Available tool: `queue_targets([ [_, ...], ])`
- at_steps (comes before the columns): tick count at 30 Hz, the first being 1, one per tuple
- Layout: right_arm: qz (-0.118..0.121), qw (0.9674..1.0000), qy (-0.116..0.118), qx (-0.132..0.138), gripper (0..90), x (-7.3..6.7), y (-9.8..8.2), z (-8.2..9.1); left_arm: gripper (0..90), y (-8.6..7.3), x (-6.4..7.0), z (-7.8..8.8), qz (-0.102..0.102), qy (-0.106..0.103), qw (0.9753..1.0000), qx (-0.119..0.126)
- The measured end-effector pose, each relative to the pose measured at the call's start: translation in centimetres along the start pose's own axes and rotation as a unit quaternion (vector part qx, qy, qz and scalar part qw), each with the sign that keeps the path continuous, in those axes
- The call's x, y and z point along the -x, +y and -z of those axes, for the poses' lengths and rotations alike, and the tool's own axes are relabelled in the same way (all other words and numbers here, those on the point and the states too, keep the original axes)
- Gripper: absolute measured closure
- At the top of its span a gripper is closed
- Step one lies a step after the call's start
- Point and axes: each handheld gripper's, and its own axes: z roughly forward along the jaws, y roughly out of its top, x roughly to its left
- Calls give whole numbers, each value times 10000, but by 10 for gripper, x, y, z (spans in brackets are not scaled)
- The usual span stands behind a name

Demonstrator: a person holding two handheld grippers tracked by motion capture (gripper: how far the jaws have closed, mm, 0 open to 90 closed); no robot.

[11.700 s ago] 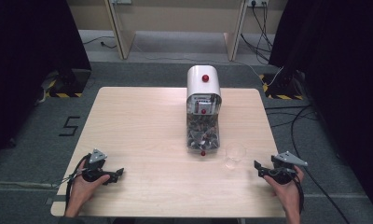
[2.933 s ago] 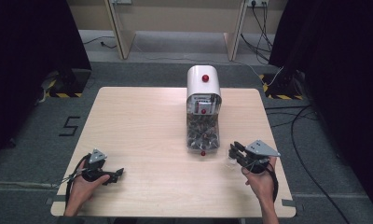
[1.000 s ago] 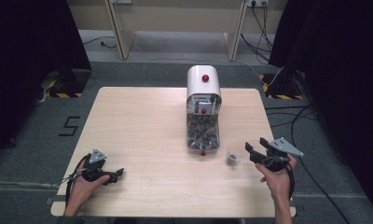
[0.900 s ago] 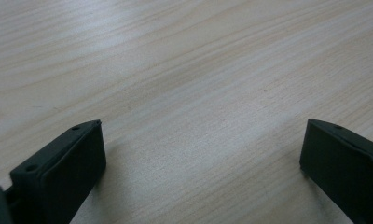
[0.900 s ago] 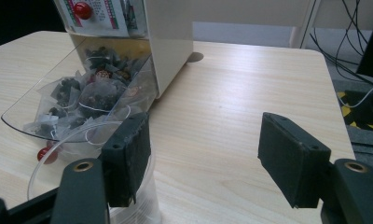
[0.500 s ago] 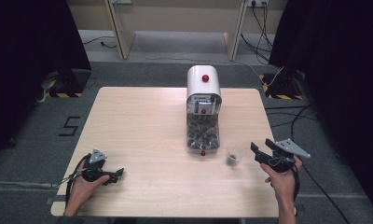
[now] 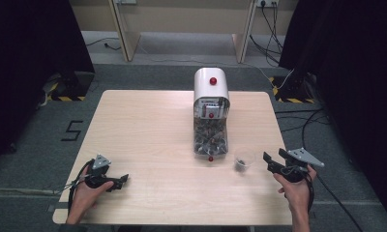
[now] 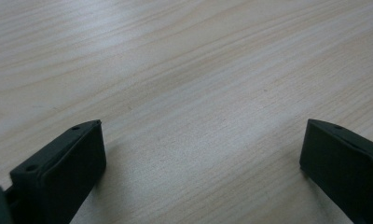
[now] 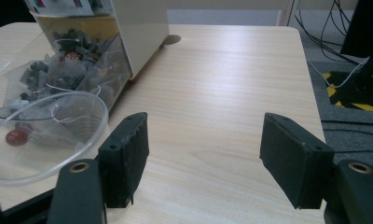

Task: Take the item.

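Observation:
A white-topped dispenser (image 7: 211, 108) with a clear bin of dark pieces stands mid-table; its clear bin (image 9: 77, 65) is at the upper left of the right gripper view. Just right of its foot stands a clear plastic cup (image 7: 244, 159) with some dark pieces in the bottom. My right gripper (image 7: 271, 163) lies a little right of the cup, jaws open and empty, pointing at it. In the right gripper view the cup (image 9: 40, 135) sits outside the left jaw of the gripper (image 9: 203, 158). My left gripper (image 7: 122, 180) rests open near the front left, and its gripper view (image 8: 203, 154) has bare wood between the jaws.
The wooden table (image 7: 143, 125) ends just right of my right hand. Cables (image 7: 307, 121) lie on the grey floor at the right. A red knob (image 7: 211, 158) sits at the dispenser's foot, close to the cup.
My right gripper has drawn back a little to the right, away from the cup, which stands still on the table. The left gripper has not moved.

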Motion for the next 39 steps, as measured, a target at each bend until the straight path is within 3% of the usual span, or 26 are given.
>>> queue_targets([
  [7, 72, 9999, -56, -67, 331, 2, -3, 0, 0, 0, 0, 0, -2, 2, 10000, -2],
  [16, 242, 9989, -15, -394, 290, -1, -13, -2, 0, 0, 0, 0, 0, 0, 10000, -2],
  [24, 269, 9983, -124, -494, 237, 4, -32, 8, 0, 0, 0, 0, 0, -2, 10000, 0],
  [39, 418, 9964, -8, -734, 219, -7, -60, 15, 0, 0, 0, 0, -1, 0, 10000, -1],
])
